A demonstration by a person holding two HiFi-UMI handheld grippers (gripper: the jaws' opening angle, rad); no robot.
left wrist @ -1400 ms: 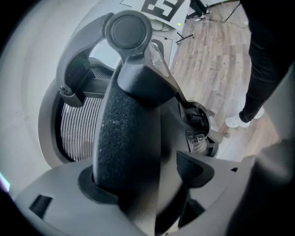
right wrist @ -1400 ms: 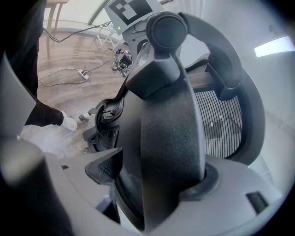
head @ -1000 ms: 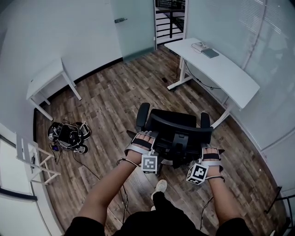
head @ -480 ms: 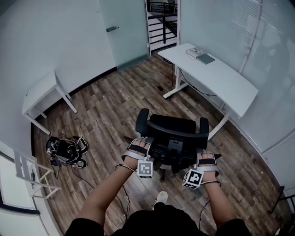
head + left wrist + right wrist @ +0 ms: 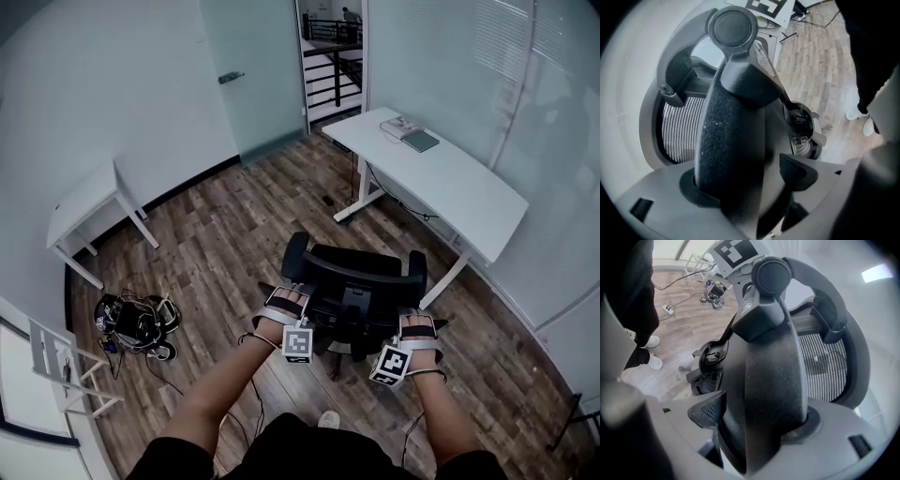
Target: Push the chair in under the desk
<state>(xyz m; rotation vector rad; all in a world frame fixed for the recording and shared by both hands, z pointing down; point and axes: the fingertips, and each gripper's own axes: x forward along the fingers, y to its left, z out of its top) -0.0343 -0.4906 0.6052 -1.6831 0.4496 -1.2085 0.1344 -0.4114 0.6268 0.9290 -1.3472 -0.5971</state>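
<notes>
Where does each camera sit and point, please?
Head view: on the head, steeply down at chair and desk; forearms, left gripper, right gripper show.
Left gripper view: on that gripper, along fingers shut on the left armrest; shoes show.
Right gripper view: on that gripper, along fingers just tightened on the right armrest; shoes show.
Shared: both gripper views show the mesh back.

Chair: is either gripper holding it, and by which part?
Both hold the chair: left gripper jaws on its left armrest, right gripper jaws on its right armrest.
</notes>
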